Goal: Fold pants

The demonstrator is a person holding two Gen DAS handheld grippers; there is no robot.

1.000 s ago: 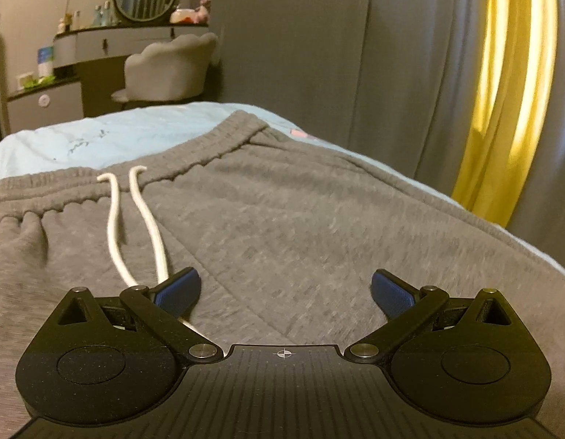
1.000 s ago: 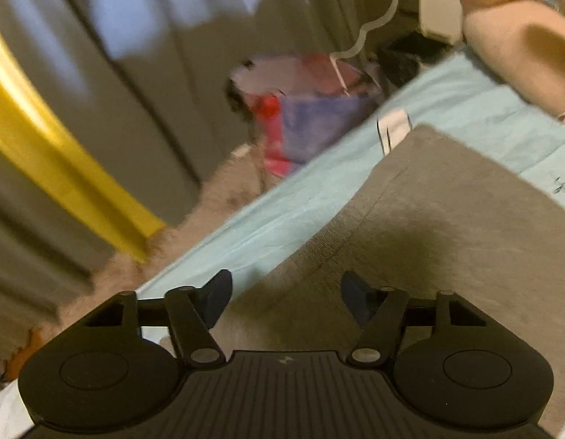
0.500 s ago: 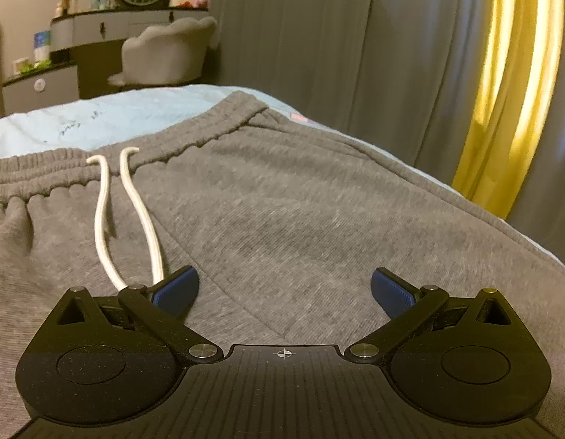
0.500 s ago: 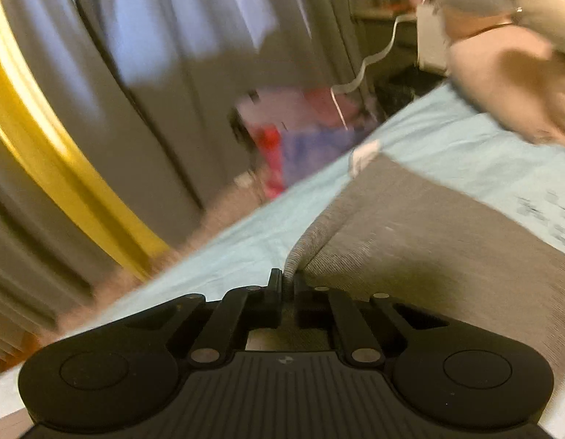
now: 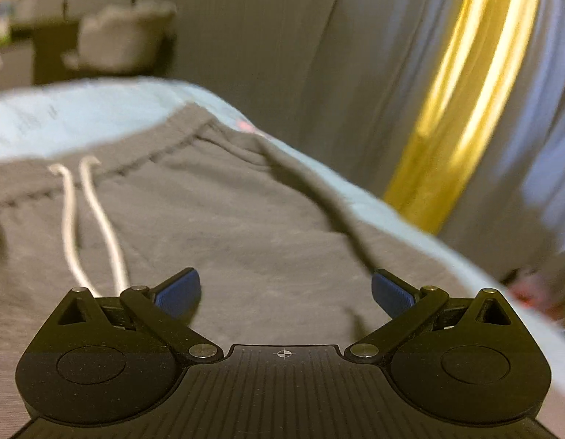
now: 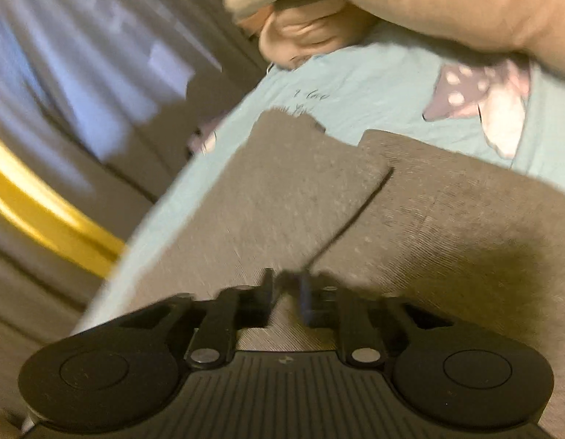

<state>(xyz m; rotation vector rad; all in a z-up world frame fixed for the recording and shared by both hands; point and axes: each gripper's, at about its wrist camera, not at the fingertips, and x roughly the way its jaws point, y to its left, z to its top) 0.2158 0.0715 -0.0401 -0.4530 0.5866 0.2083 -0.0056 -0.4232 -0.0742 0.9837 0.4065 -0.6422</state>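
Grey sweatpants (image 5: pixel 223 219) lie flat on a light blue bed sheet (image 5: pixel 63 109), waistband and white drawstring (image 5: pixel 99 219) at the far left. My left gripper (image 5: pixel 286 292) is open and empty, low over the hip area. In the right wrist view the two leg ends (image 6: pixel 304 183) lie side by side on the sheet. My right gripper (image 6: pixel 287 292) is shut on a pinch of the grey pants fabric near the left leg's outer edge. The view is blurred.
Grey curtains with a yellow strip (image 5: pixel 458 91) hang beyond the bed edge. A vanity desk and padded chair (image 5: pixel 117 40) stand at the back left. Beige plush toys (image 6: pixel 392 7) lie on the sheet beyond the leg ends.
My right gripper closed on the pants edge and has swung with it, so both leg ends now show. My left gripper stayed open and shifted slightly right.
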